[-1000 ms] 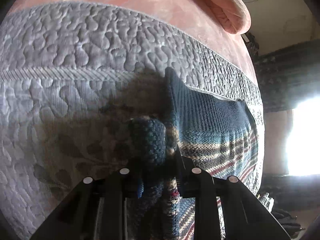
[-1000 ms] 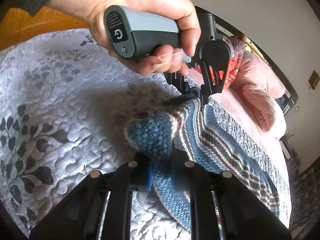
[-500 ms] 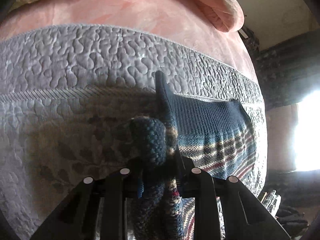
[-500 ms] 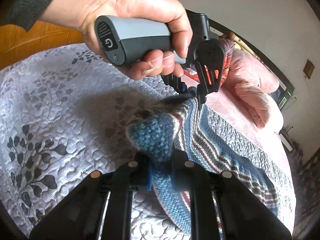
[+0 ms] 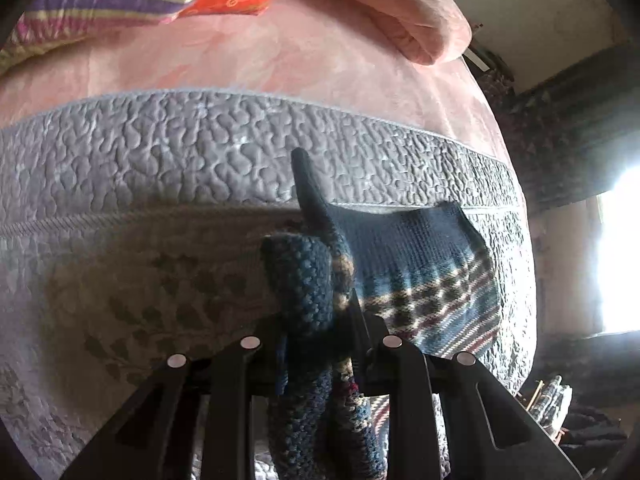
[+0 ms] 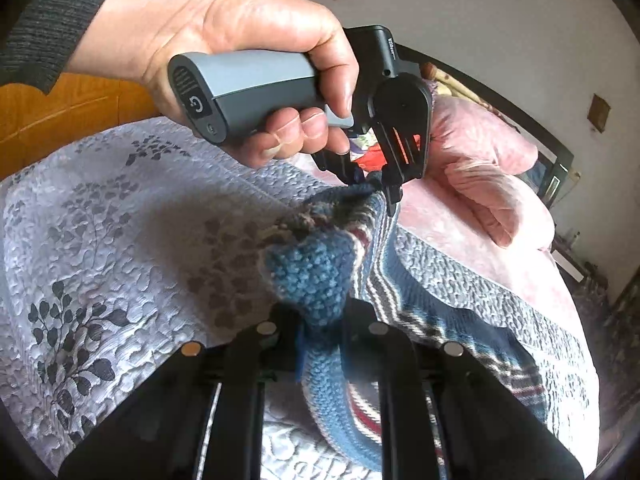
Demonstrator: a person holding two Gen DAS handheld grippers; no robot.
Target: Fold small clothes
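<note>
Beneath both grippers lies a grey quilted bedspread [image 6: 120,240] with a dark leaf print; beyond its far edge, ahead of the left gripper, a pink blanket [image 5: 260,56] covers the bed, with a pink pillow [image 5: 400,12] and a striped cushion [image 5: 108,0] farther off. A blue knitted garment [image 6: 420,292] with red, white and dark stripes hangs between the two tools, its lower part draped on the bedspread to the right of each. The left gripper [image 5: 320,320] pinches a bunched edge of the knit between its fingers. The right gripper [image 6: 320,316] likewise clamps a blue knitted fold. Ahead of the right gripper, a person's hand [image 6: 240,40] holds the left tool's grey handle.
</note>
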